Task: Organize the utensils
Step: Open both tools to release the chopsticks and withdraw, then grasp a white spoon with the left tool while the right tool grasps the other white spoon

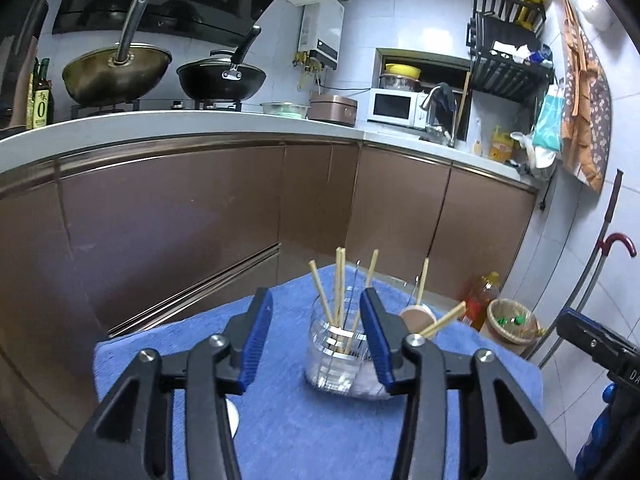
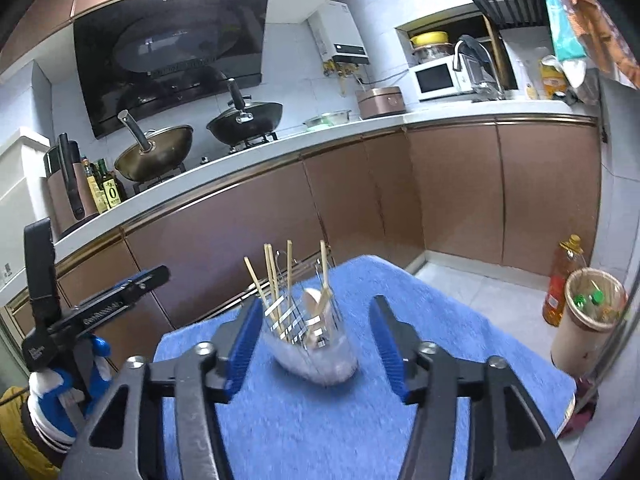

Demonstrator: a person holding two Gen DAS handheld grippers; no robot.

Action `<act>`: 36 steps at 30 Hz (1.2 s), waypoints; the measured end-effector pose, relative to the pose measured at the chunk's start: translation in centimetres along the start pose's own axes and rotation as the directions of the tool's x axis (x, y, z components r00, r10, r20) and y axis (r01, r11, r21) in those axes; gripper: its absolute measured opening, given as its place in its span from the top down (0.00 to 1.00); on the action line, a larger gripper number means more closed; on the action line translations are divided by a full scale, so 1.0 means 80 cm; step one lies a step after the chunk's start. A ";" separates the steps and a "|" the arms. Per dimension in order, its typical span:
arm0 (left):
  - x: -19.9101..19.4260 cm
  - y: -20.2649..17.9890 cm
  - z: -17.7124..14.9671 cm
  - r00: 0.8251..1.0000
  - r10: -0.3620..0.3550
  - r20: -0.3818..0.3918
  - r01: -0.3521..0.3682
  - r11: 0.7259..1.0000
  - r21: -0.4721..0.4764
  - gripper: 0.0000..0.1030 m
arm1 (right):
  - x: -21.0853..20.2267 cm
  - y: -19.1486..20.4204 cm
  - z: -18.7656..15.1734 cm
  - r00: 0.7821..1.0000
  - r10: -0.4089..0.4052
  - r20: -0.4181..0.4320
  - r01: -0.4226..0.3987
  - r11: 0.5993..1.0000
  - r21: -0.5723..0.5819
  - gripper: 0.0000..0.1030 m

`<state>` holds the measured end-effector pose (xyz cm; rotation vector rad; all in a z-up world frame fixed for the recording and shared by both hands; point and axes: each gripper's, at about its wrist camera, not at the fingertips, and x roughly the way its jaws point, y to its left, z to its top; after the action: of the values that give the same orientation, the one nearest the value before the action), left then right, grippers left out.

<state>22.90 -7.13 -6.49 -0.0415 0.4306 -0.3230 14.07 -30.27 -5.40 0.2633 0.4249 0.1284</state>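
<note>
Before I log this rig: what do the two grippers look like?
Both the left gripper and right gripper have black angular linkage arms with silver pivot bolts and blue ribbed fingers. The left one's body carries white lettering, held by a blue-and-white glove.

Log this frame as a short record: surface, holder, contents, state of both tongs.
surface: blue towel over a small table
holder: clear holder standing on the towel
contents: chopsticks upright or leaning; pale spoon beside them
left tongs: open, empty, holder ahead between the fingers
right tongs: open, empty, aimed at the holder
background: two woks on the stove, bin on the floor
</note>
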 end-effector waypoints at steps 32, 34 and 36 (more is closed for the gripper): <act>-0.115 -0.003 -0.050 0.983 0.167 0.077 -0.174 0.980 0.098 0.35 | -0.076 -0.016 -0.084 0.999 -0.040 0.003 0.040 0.997 0.066 0.00; -0.115 -0.002 -0.052 0.979 0.186 0.087 -0.194 0.976 0.100 0.35 | -0.066 -0.012 -0.089 0.999 -0.025 -0.034 0.027 0.998 0.064 0.00; -0.114 0.000 -0.053 0.978 0.193 0.085 -0.201 0.975 0.100 0.35 | -0.058 -0.009 -0.094 0.998 -0.018 -0.065 0.022 0.998 0.059 0.00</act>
<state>13.28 -4.13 -6.70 0.0943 0.3390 -0.1482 6.75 -30.07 -10.41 0.3144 0.4953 0.1050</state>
